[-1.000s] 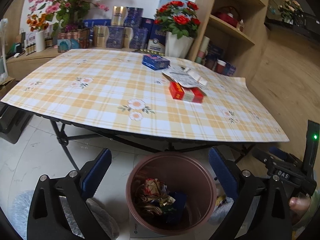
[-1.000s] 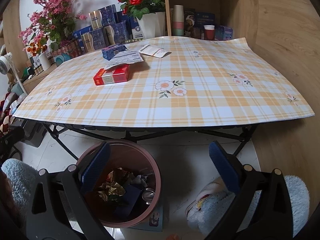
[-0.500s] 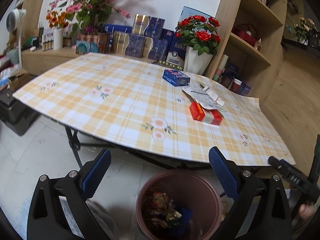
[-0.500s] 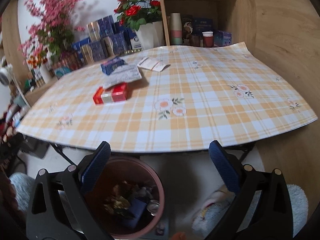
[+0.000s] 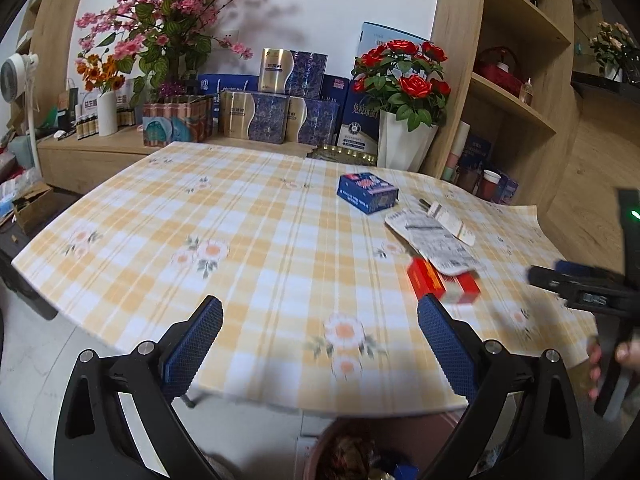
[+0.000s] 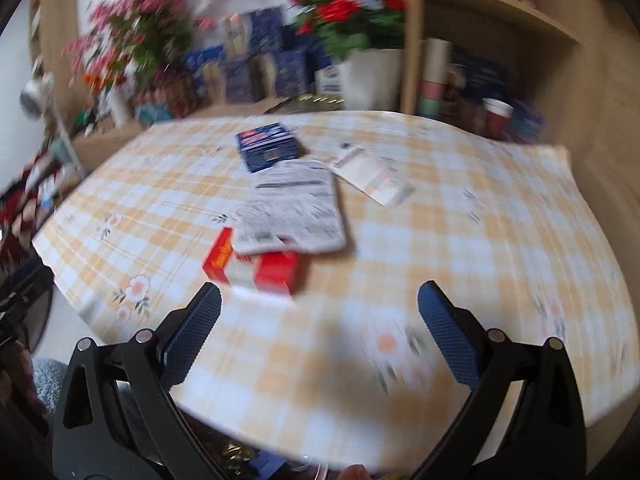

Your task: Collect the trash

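Note:
A red box [image 5: 442, 285] [image 6: 256, 266] lies on the checked tablecloth [image 5: 248, 240] [image 6: 460, 240], partly under a printed flat packet [image 5: 434, 242] [image 6: 296, 210]. Behind them sit a blue box [image 5: 367, 192] [image 6: 267, 146] and a small white packet [image 5: 450, 222] [image 6: 372, 176]. My left gripper [image 5: 320, 324] is open and empty over the table's front edge. My right gripper [image 6: 320, 320] is open and empty just in front of the red box; it also shows in the left wrist view [image 5: 584, 292]. The rim of a brown trash bin [image 5: 360, 452] holding wrappers peeks out under the table edge.
Behind the table stand a white vase of red roses [image 5: 404, 136] [image 6: 360, 68], several blue and gold boxes [image 5: 272, 116] and pink flowers [image 5: 168, 32]. Wooden shelves [image 5: 516, 96] [image 6: 480, 40] rise at the right. A white fan [image 5: 16, 76] is at far left.
Both grippers have risen from the bin under the table and moved forward over the tabletop. The right one has closed in on the red box. The bin has slid almost out of view.

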